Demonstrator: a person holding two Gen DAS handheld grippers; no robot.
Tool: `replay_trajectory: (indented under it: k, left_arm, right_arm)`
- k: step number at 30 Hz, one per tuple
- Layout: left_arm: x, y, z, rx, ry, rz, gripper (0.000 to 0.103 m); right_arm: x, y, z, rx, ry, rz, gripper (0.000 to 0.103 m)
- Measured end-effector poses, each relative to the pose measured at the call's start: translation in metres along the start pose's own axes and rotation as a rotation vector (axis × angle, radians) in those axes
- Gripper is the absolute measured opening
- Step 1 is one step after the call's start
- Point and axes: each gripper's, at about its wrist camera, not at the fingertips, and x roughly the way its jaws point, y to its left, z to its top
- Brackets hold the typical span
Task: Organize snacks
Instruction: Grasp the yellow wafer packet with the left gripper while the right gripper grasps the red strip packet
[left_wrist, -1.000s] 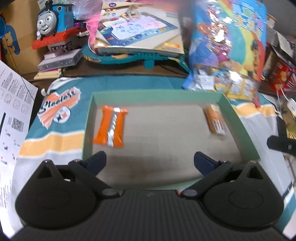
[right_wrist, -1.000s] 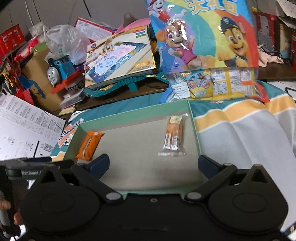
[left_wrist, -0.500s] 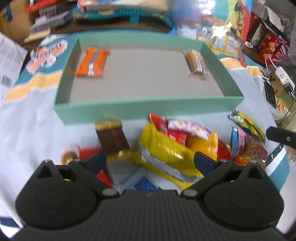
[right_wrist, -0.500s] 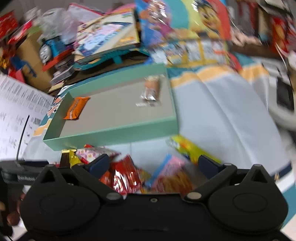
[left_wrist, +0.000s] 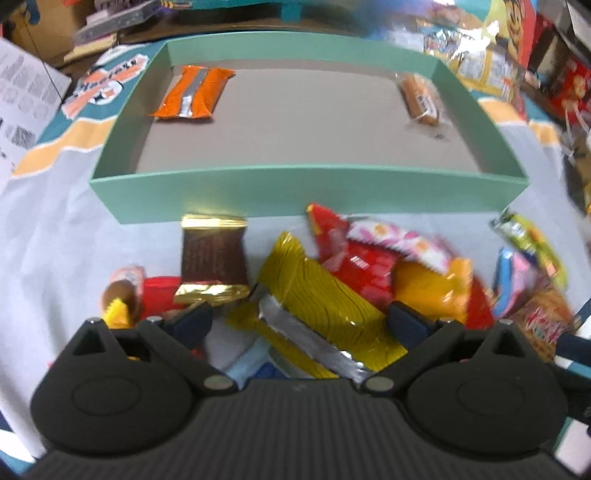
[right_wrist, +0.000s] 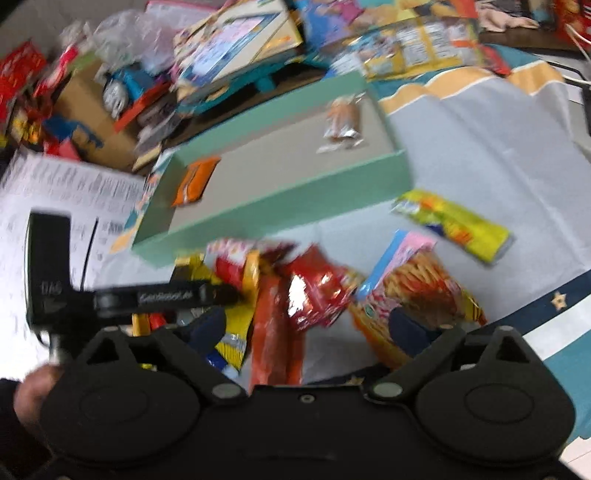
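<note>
A second ago both wrist views looked straight into the green tray (left_wrist: 295, 192) with no loose snacks in sight; now both cameras have tipped down and pulled back, so the tray sits in the upper part of each view and a heap of snack packets (left_wrist: 369, 273) fills the cloth (left_wrist: 48, 236) in front of its near wall. The tray's contents are unchanged: two items, an orange packet (left_wrist: 195, 92) near the far-left corner and a clear-wrapped brown bar (left_wrist: 419, 98) by the right wall, well apart from each other.

One tray, one cloth, one heap. In the heap, blur makes an exact count unsure, but these can be told apart: one big yellow packet (left_wrist: 321, 306) with a silver seam, one dark brown bar with gold ends (left_wrist: 214, 258) touching the tray's near wall, one red pouch (right_wrist: 317, 295), one long orange-red strip (right_wrist: 275, 332), one packet printed with sticks (right_wrist: 417, 291), and one yellow-green packet (right_wrist: 454, 225) lying apart to the right.

The left gripper (left_wrist: 299, 319) hangs over the yellow packet with its jaws spread wide, gripping nothing. The right gripper (right_wrist: 306, 325) is over the red pouch and the strip; its jaws are closing but the pads do not yet press on anything
</note>
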Motion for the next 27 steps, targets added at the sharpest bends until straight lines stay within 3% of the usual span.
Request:
replay_trajectory:
  k: [2, 5, 11, 18, 22, 26, 27]
  left_arm:
    - [0.001, 0.006, -0.006, 0.029, 0.006, 0.006, 0.103]
    - [-0.001, 0.015, -0.014, 0.049, 0.009, 0.008, 0.103]
    - [-0.004, 0.029, -0.021, 0.075, -0.004, 0.004, 0.103]
    - [0.0, 0.026, -0.024, 0.094, -0.001, -0.032, 0.102]
    - [-0.003, 0.019, -0.025, 0.129, -0.031, -0.161, 0.087]
    - [0.004, 0.003, -0.022, 0.193, -0.038, -0.156, 0.081]
    - [0.005, 0.001, -0.021, 0.192, -0.038, -0.157, 0.081]
  right_arm:
    - [0.008, 0.005, -0.005, -0.016, 0.028, 0.012, 0.076]
    - [0.015, 0.012, -0.008, -0.024, 0.056, 0.033, 0.068]
    - [0.017, 0.035, -0.011, -0.063, 0.064, 0.076, 0.065]
    - [0.04, 0.028, -0.007, -0.049, 0.102, 0.008, 0.063]
    - [0.06, 0.025, -0.01, -0.044, 0.13, -0.018, 0.04]
    - [0.062, 0.023, -0.011, -0.052, 0.103, -0.046, 0.016]
    - [0.061, 0.017, -0.011, -0.028, 0.098, -0.042, 0.016]
